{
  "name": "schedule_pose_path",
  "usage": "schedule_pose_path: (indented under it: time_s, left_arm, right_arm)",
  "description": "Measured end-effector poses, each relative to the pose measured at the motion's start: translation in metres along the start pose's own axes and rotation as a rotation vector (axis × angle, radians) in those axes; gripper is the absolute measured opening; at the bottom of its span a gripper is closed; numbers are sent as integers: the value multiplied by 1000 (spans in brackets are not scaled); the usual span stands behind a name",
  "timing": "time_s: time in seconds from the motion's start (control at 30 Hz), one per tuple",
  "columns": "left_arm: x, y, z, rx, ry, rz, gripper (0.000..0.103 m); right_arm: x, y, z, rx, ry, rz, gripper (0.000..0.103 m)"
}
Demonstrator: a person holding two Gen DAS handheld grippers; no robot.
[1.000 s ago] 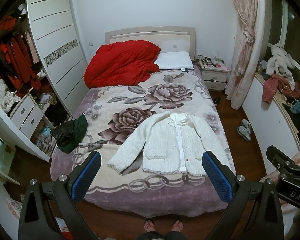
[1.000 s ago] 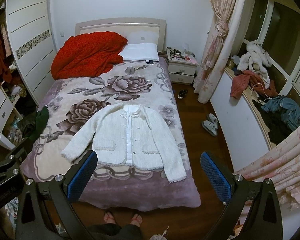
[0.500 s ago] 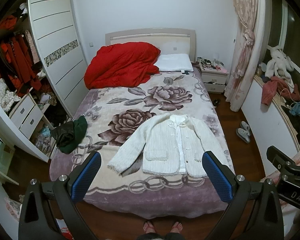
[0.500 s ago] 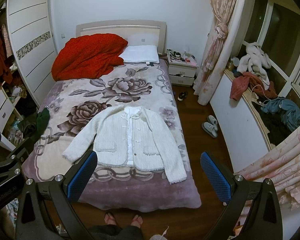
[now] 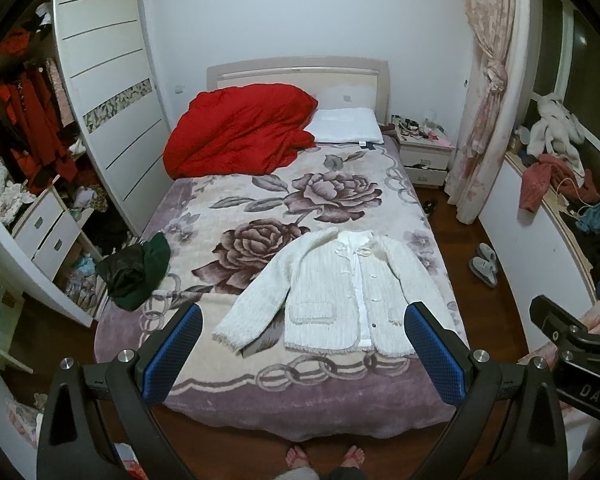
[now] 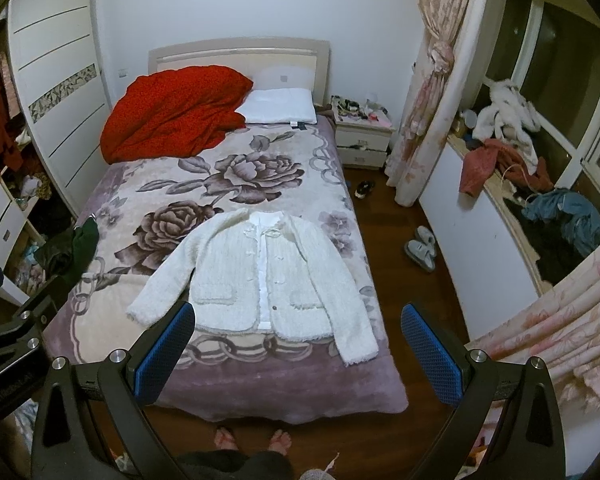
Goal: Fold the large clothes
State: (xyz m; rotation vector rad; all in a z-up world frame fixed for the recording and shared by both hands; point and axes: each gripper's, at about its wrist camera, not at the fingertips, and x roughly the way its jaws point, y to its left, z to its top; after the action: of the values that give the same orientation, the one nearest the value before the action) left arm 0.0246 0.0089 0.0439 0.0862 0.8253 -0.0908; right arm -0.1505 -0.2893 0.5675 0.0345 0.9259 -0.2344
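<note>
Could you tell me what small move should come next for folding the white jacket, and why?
Probably lower the left claw toward the outstretched sleeve cuff. The white jacket lies flat and unfolded on the bed, both claws are open and empty above the foot end, and that sleeve sticks out farthest.

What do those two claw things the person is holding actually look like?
Each gripper, the left gripper and the right gripper, is a black frame that forks into two fingers, each lined with a blue, dimpled pad. Round silver bolts stud the frame. The right gripper's side, seen from the left camera, bears white letters "DAS".
</note>
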Motion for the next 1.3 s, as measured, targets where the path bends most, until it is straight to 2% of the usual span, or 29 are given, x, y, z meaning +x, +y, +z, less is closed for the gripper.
schedule_pose_path:
  time_s: [0.1, 0.17, 0.23, 0.3, 0.43, 0.5, 0.57, 0.67, 0.83, 0.9, 1.0, 1.1, 1.13, 1.23, 1.3]
  left_arm:
    - [28, 2, -1, 9, -27, 8, 103]
    - [55, 2, -3, 13, -43, 35, 103]
    - [85, 2, -6, 22, -32, 32, 103]
    - [126, -2, -9, 27, 8, 35, 103]
    - [212, -22, -21, 64, 140, 43, 103]
    - [249, -30, -34, 87, 182, 47, 103]
    - [294, -42, -47, 103, 236, 63, 103]
    - [352, -56, -68, 98, 296, 97, 103]
    - [456, -88, -114, 102, 409, 137, 103]
    - [493, -90, -132, 111, 457, 143, 103]
    - [540, -104, -163, 134, 523, 172, 103]
    - [575, -117, -183, 154, 557, 194, 103]
    - [582, -120, -187, 159, 567, 194, 103]
    - [599, -132, -195, 185, 570, 187, 103]
    - [606, -139, -199, 204, 562, 173, 103]
  right_arm:
    - [20, 0, 8, 44, 14, 40, 103]
    - [54, -7, 1, 89, 34, 70, 103]
    - [95, -16, -5, 156, 83, 62, 103]
    - [142, -33, -7, 235, 136, 32, 103]
    - [250, -76, -45, 350, 252, -71, 103]
    - [303, -104, -57, 407, 304, -91, 100]
    - [359, -135, -79, 474, 363, -103, 88]
    - [446, -188, -125, 605, 443, -92, 87]
    - [584, -273, -228, 869, 533, -59, 87]
    - [631, -296, -269, 930, 571, -86, 87]
    - [686, -314, -322, 1006, 622, -71, 87]
    - [720, -316, -355, 1052, 647, -36, 87]
    - [730, -315, -364, 1066, 650, -24, 89]
    - [747, -310, -377, 1087, 637, -58, 89]
    - [749, -306, -383, 1114, 597, -65, 80]
